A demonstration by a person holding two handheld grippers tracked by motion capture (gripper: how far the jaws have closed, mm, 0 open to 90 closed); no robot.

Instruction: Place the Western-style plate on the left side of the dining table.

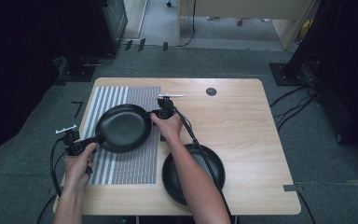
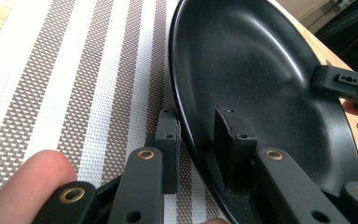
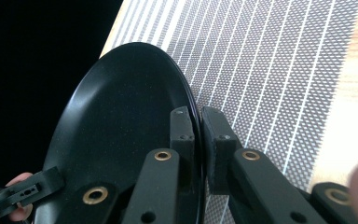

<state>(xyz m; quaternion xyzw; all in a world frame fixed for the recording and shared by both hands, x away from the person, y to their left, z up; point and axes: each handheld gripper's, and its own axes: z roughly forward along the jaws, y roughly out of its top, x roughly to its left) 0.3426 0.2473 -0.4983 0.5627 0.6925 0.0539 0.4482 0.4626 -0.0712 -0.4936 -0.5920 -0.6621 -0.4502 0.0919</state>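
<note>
Wooden table [image 1: 242, 116] spans the middle of the high view, a striped mat [image 1: 135, 163] on its left half. Centre-left over the mat, a black pan [image 1: 123, 127] is pinched at opposite rims by the left gripper [image 2: 200, 149] and right gripper [image 3: 198, 140]. Lower centre sits a second pan [image 1: 214, 170].

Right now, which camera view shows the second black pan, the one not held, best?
The high view: the second black pan rests on the table near its front edge, partly hidden by the right forearm. Both gripper views look along the held pan instead.
</note>
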